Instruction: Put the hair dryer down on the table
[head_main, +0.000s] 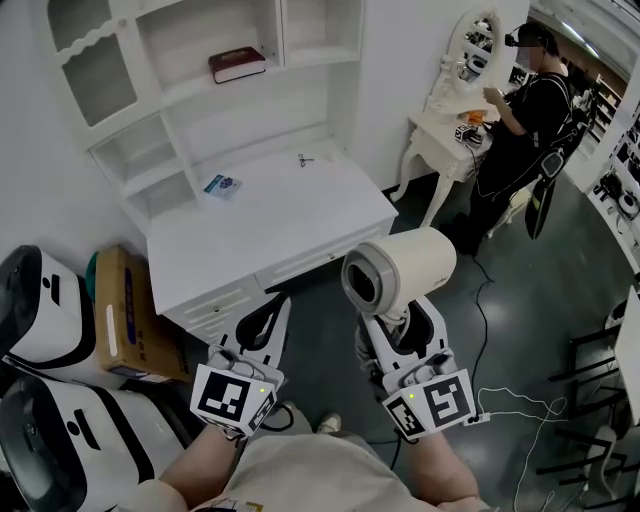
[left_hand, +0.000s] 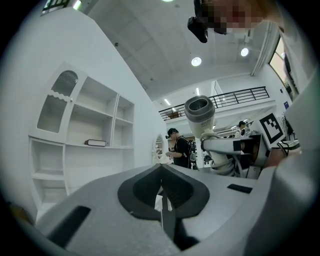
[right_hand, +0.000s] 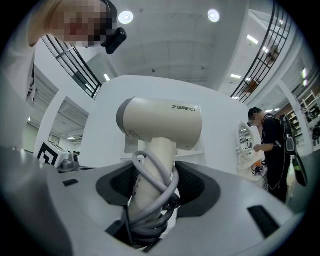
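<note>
- A white room with one white table (head_main: 300, 215)
- The right gripper (head_main: 397, 322) squeezes one hair dryer (head_main: 400, 270) by its handle, up in the air, off the table
- The left gripper (head_main: 272, 312) is pinched closed, holding nothing
- One book (head_main: 237, 64) lies on a shelf (head_main: 315, 57)

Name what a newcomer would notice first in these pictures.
The cream hair dryer stands out at centre right, upright in the right gripper, which is shut on its cord-wrapped handle. Ahead lies the white desk with shelves, while the left gripper hangs shut and empty before it. At the upper right, a person in black stands at a vanity table.
</note>
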